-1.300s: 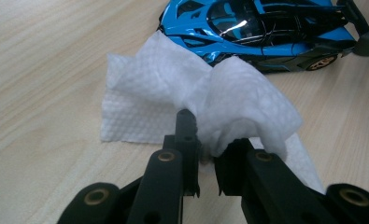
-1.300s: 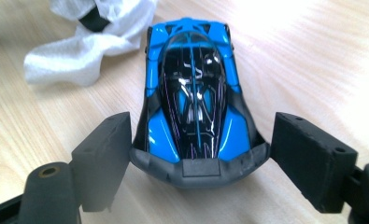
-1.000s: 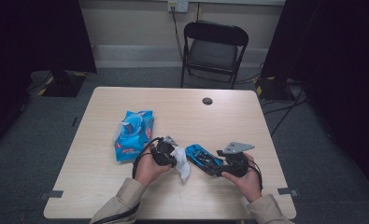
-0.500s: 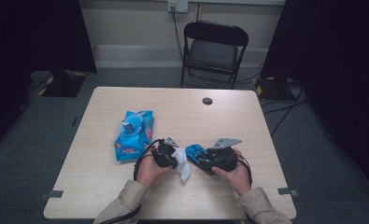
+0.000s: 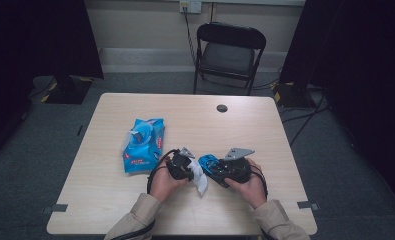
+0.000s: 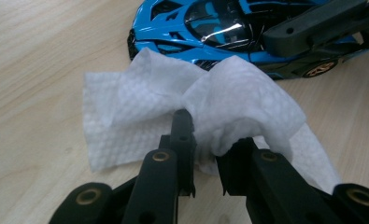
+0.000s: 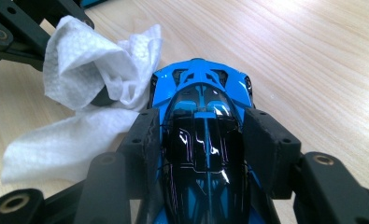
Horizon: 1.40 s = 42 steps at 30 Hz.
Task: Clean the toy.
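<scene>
Blue toy car (image 7: 203, 135), near the table's (image 5: 110, 200) front edge, sits braced between the right gripper's (image 7: 203, 123) just-closing jaws, apparently touching, so the left gripper (image 6: 210, 135), clamped on the white wipe (image 6: 173, 107), can clean it.

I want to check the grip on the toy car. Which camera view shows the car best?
The right gripper view: the blue toy car lies between the right tongs, whose jaws have just been closing on its sides. The left gripper view shows its side behind the white wipe. The high view shows it small.
</scene>
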Each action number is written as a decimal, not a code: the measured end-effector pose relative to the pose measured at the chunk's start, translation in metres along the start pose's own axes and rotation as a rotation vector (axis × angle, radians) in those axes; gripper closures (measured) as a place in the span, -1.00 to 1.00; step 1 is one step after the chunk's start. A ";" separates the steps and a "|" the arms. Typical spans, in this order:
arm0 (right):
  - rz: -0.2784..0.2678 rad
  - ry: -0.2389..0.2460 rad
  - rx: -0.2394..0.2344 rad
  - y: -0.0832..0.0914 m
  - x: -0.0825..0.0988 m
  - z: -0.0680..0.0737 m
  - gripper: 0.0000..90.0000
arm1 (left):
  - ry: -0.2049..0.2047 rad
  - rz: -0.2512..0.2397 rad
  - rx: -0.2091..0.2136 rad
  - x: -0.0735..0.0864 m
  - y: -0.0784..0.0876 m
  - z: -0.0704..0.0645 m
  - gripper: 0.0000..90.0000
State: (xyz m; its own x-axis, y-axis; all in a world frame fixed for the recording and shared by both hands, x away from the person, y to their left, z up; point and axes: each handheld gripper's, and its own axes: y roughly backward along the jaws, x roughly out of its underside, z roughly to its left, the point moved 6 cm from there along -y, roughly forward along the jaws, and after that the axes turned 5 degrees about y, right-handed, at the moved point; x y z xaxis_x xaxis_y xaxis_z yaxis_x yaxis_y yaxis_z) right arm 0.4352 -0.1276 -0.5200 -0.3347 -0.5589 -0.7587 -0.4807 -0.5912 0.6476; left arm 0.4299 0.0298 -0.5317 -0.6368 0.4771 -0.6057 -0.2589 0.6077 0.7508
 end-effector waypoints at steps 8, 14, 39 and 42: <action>-0.005 -0.002 0.003 0.000 0.000 0.000 0.06 | -0.005 -0.014 0.026 -0.005 -0.009 -0.011 0.76; -0.005 -0.004 0.003 0.000 0.001 0.000 0.06 | -0.005 -0.015 0.031 -0.005 -0.011 -0.016 0.78; -0.018 -0.005 0.004 0.000 0.001 0.000 0.06 | -0.065 0.002 0.082 -0.007 -0.029 -0.065 0.80; -0.021 -0.006 0.001 0.000 0.001 0.000 0.06 | -0.070 0.007 0.084 -0.006 -0.030 -0.069 0.80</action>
State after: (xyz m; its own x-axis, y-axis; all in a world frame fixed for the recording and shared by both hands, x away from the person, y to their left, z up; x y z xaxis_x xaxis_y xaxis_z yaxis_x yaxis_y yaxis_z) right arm 0.4346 -0.1280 -0.5211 -0.3294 -0.5433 -0.7723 -0.4884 -0.6020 0.6318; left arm 0.3911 -0.0354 -0.5319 -0.5850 0.5232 -0.6196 -0.1907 0.6539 0.7322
